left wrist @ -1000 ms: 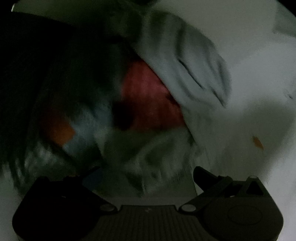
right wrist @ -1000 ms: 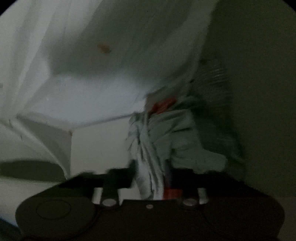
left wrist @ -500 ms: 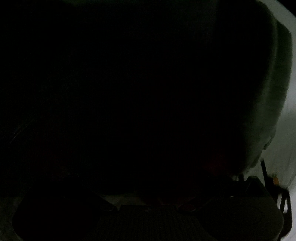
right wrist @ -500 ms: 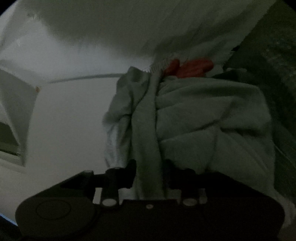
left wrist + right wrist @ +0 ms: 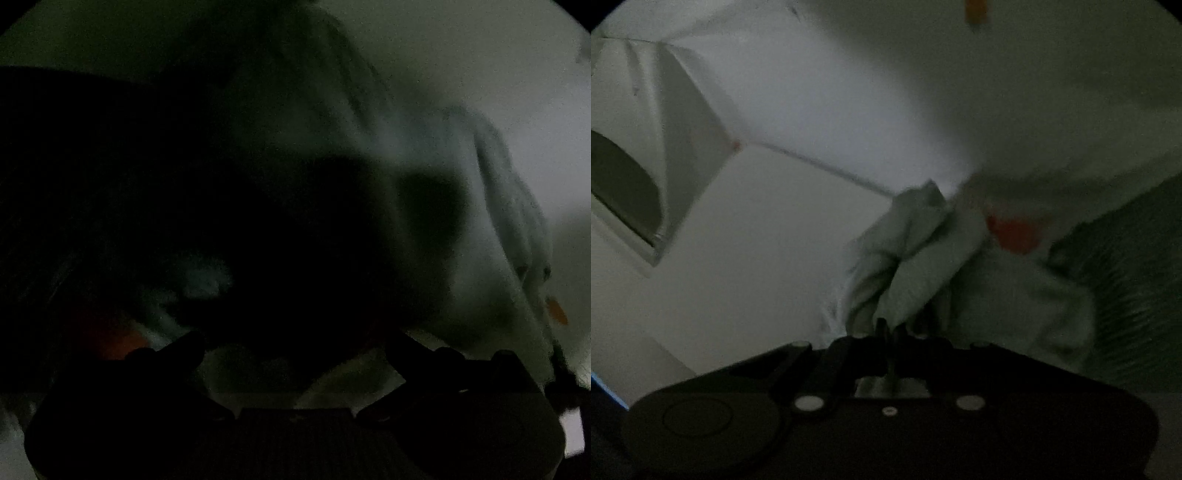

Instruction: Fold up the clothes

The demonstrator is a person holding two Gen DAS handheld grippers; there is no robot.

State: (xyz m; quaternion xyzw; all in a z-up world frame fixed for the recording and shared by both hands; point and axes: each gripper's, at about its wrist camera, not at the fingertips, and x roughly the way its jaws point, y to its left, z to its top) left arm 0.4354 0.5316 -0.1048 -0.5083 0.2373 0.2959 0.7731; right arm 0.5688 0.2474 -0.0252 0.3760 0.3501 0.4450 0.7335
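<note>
The views are very dim. A pale grey garment (image 5: 916, 266) with a red patch (image 5: 1015, 232) hangs bunched in front of my right gripper (image 5: 892, 330), which is shut on a fold of it. In the left wrist view the same pale cloth (image 5: 495, 206) drapes down the right side, blurred. A dark mass fills the middle, right against the camera. My left gripper (image 5: 293, 345) has its fingers spread wide, with that dark mass just beyond them; I cannot make out any cloth pinched between them.
A white surface (image 5: 757, 258) lies under the garment, with a seam line and a folded white flap (image 5: 665, 122) at the left. Dark ribbed fabric (image 5: 1130, 280) sits at the right. A small orange speck (image 5: 557, 312) shows on the white surface.
The left view was almost black half a second ago and now shows cloth again. The right gripper's fingers have come closer together on the fold, and the garment has shifted right.
</note>
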